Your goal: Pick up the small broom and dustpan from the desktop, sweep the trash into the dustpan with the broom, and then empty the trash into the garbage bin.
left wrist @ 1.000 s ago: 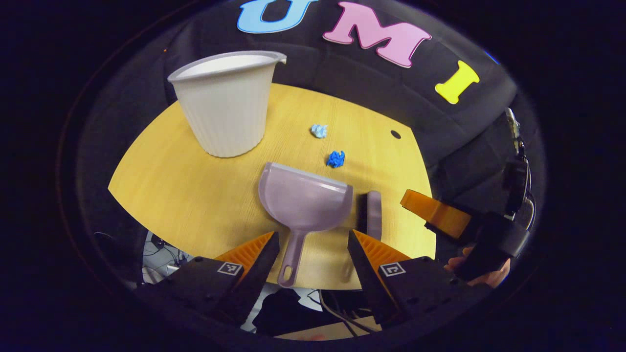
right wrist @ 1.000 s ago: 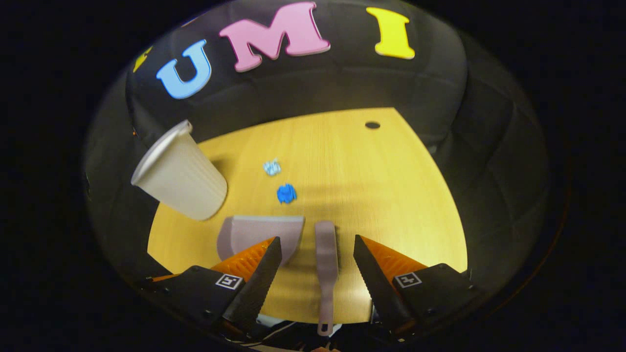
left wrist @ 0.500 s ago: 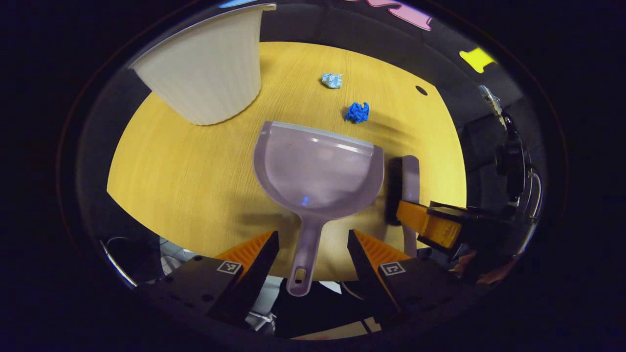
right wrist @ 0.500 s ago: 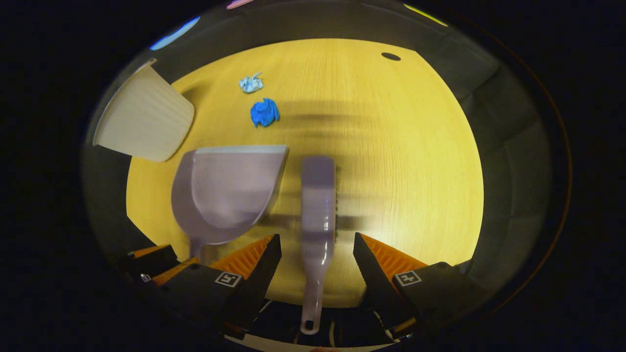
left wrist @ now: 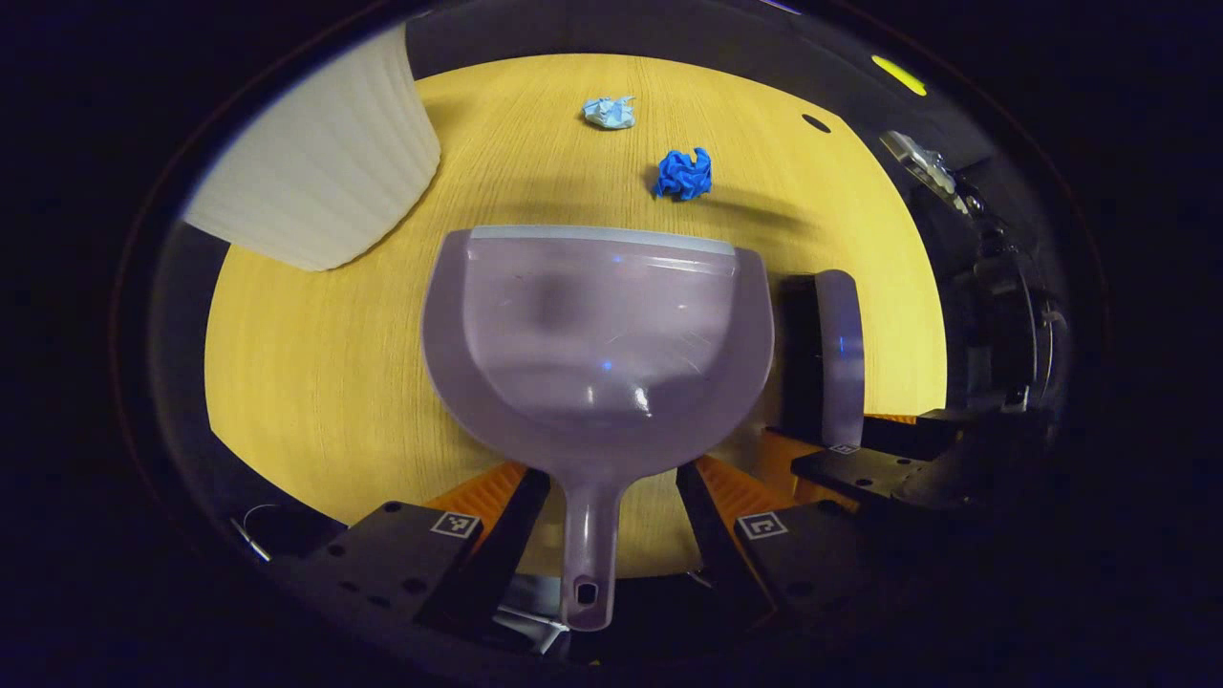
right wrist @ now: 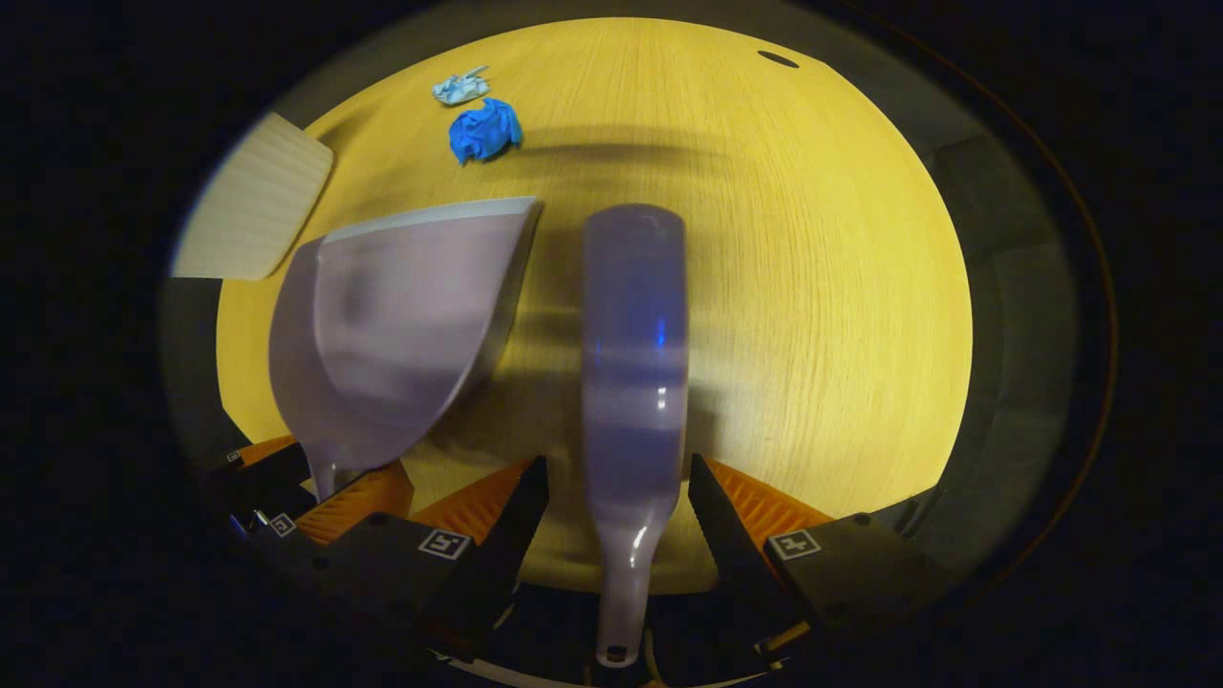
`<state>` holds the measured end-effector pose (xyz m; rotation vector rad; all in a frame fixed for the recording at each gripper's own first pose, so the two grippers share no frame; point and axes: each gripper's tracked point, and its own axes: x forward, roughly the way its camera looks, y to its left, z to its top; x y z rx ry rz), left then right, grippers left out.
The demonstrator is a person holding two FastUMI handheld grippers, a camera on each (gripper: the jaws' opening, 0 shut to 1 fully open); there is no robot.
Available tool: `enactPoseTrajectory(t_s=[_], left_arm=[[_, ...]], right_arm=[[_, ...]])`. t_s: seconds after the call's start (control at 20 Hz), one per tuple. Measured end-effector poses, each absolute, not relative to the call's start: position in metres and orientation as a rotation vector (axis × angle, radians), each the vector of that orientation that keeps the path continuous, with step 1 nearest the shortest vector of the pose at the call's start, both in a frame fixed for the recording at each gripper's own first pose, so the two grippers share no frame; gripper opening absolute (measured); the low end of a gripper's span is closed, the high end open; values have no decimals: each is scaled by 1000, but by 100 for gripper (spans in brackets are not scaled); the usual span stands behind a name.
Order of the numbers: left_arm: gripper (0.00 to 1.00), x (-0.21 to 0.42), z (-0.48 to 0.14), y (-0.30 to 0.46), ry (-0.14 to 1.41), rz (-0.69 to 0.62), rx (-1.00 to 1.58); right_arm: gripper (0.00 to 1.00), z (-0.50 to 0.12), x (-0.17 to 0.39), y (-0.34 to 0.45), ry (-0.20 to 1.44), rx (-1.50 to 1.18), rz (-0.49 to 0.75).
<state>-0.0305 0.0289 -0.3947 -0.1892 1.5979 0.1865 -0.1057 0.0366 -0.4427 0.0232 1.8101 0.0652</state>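
- Both grippers have come down close to the desktop [left wrist: 315, 382] over the last second; the dustpan [left wrist: 597, 334] and the small broom [right wrist: 635, 354] now loom far larger than they did.
- The left gripper [left wrist: 604, 483] stands wide open, holding nothing; the dustpan's handle runs straight down the gap between its fingers, touching neither that I can see.
- The right gripper [right wrist: 618, 478] is likewise spread wide and empty, with the broom's neck lying between its fingers.
- My reading: the approach is done and closing on both handles is the next step; no sweeping has begun.
- Ahead of both grippers, beyond the dustpan's lip, lie a dark blue wad [left wrist: 684, 175] and, farther, a pale blue wad [left wrist: 610, 112], apart from each other.
- The white ribbed garbage bin [left wrist: 325, 182] stands ahead-left of the left gripper.
- The surface is light wood grain with a small dark hole [right wrist: 777, 59] far ahead; dark cloth encloses it.
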Motion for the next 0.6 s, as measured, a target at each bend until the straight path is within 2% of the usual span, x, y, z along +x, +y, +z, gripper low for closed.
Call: enactPoseTrajectory(t_s=[0.05, 0.1, 0.15, 0.25, 0.3, 0.35, 0.4, 0.6], left_arm=[[80, -30, -400, 29, 1605, 181, -197], [76, -29, -403, 28, 1615, 175, -216], [69, -29, -407, 26, 1622, 168, -243], [46, -29, -413, 17, 1634, 134, -317], [29, -30, -414, 18, 1649, 122, -317], [30, -28, -412, 20, 1648, 115, -298], [29, -28, -411, 21, 1648, 108, -278], [26, -33, -412, 25, 1659, 61, -238]], right_arm=[[95, -446, -105, 36, 1816, 15, 62], [90, -449, -104, 36, 1822, 19, 57], [79, -450, -101, 36, 1821, 32, 47], [59, -450, -99, 38, 1821, 42, 46], [50, -449, -100, 38, 1825, 44, 60], [49, -450, -102, 38, 1833, 48, 72], [42, -451, -102, 39, 1837, 56, 92], [34, -438, -95, 40, 1807, 98, 135]])
